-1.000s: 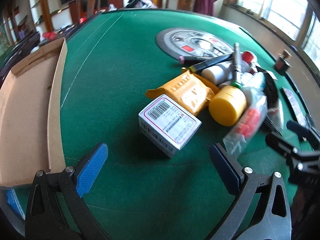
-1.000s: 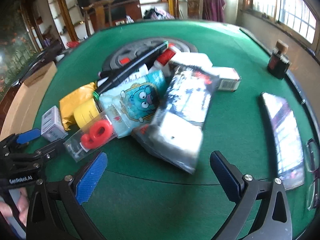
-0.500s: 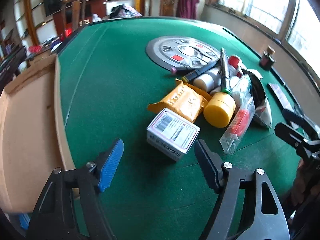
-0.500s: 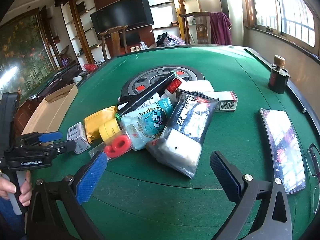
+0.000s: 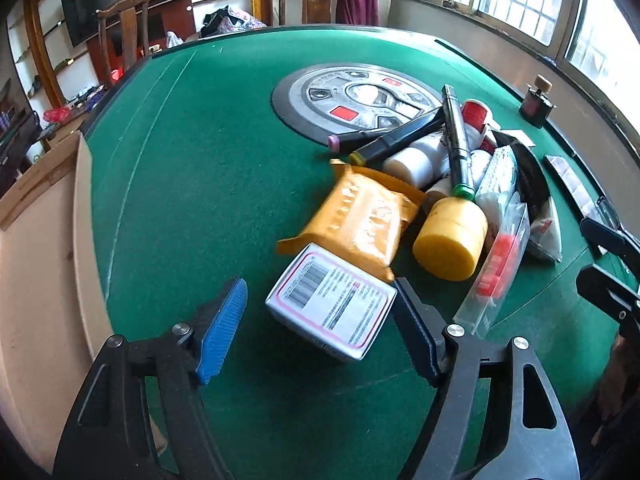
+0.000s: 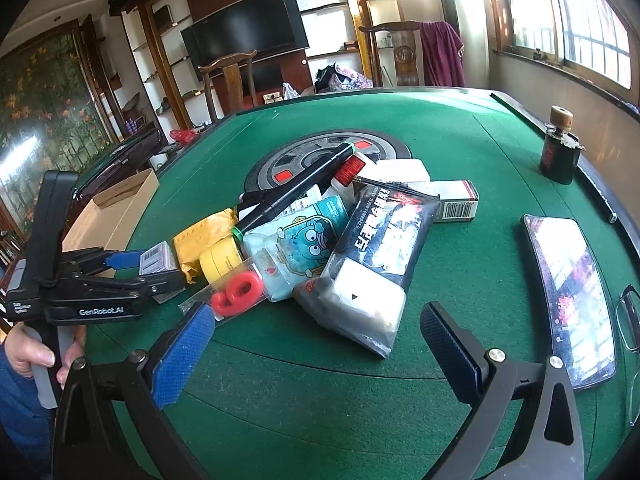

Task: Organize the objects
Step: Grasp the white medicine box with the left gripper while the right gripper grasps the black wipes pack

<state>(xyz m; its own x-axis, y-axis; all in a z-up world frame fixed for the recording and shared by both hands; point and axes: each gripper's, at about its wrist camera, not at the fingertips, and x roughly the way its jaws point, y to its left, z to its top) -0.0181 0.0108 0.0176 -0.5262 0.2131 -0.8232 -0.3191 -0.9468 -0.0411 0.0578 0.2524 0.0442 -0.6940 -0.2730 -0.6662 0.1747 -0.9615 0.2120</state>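
A small white box with a barcode label (image 5: 332, 305) lies on the green felt between the fingers of my left gripper (image 5: 320, 328). The jaws are open around it, the right finger at its edge. The box also shows in the right wrist view (image 6: 158, 259). Beyond it lies a pile: an orange packet (image 5: 360, 216), a yellow cylinder (image 5: 450, 236), black markers (image 5: 456, 140), a clear bag with red rings (image 6: 236, 288), a blue cartoon pouch (image 6: 308, 240) and a black snack bag (image 6: 376, 256). My right gripper (image 6: 316, 348) is open and empty, in front of the pile.
An open cardboard box (image 5: 36, 248) stands at the table's left edge. A round grey control hub (image 5: 356, 100) sits mid-table. A dark bottle (image 6: 560, 152), a phone (image 6: 568, 296) and glasses (image 6: 630, 320) lie at the right.
My left gripper has moved forward onto the white box and its jaws have narrowed around it. My right gripper has pulled back and up from the pile.
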